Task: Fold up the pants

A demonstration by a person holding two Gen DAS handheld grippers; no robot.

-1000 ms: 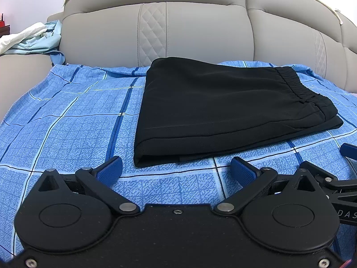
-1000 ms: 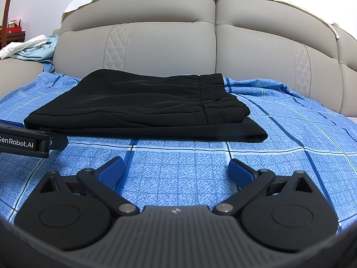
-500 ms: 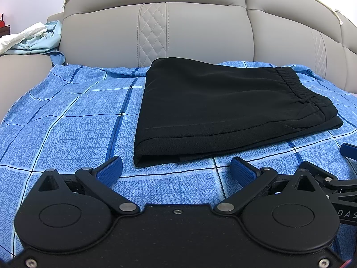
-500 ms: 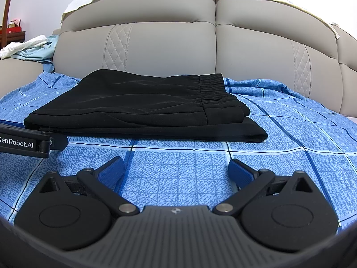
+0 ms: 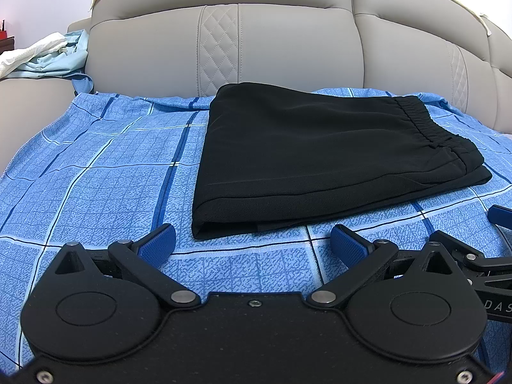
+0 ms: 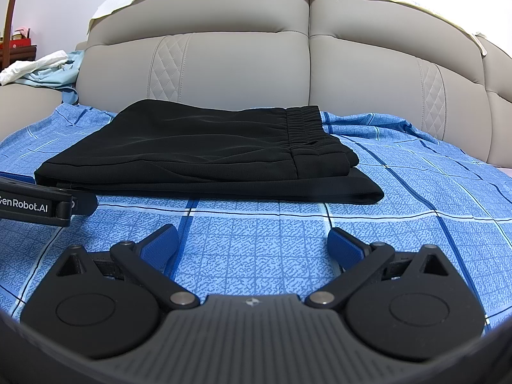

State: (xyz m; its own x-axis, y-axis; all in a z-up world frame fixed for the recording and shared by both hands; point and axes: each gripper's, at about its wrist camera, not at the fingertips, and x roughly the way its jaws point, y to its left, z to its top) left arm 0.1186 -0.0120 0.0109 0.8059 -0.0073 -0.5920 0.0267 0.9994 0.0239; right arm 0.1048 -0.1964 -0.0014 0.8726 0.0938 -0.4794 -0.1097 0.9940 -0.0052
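Black pants (image 5: 320, 156) lie folded into a flat rectangle on the blue checked sheet (image 5: 96, 185), elastic waistband at the right end. They also show in the right wrist view (image 6: 198, 160). My left gripper (image 5: 252, 243) is open and empty, just in front of the pants' near edge, not touching. My right gripper (image 6: 252, 243) is open and empty, a little nearer than the pants' front edge. The left gripper's body (image 6: 35, 204) shows at the left of the right wrist view, and the right gripper's finger (image 5: 499, 216) at the right of the left wrist view.
A grey padded headboard (image 5: 288, 44) rises right behind the pants. A pile of white and light-blue cloth (image 5: 48, 57) lies on the ledge at the far left. The sheet (image 6: 416, 198) spreads to both sides of the pants.
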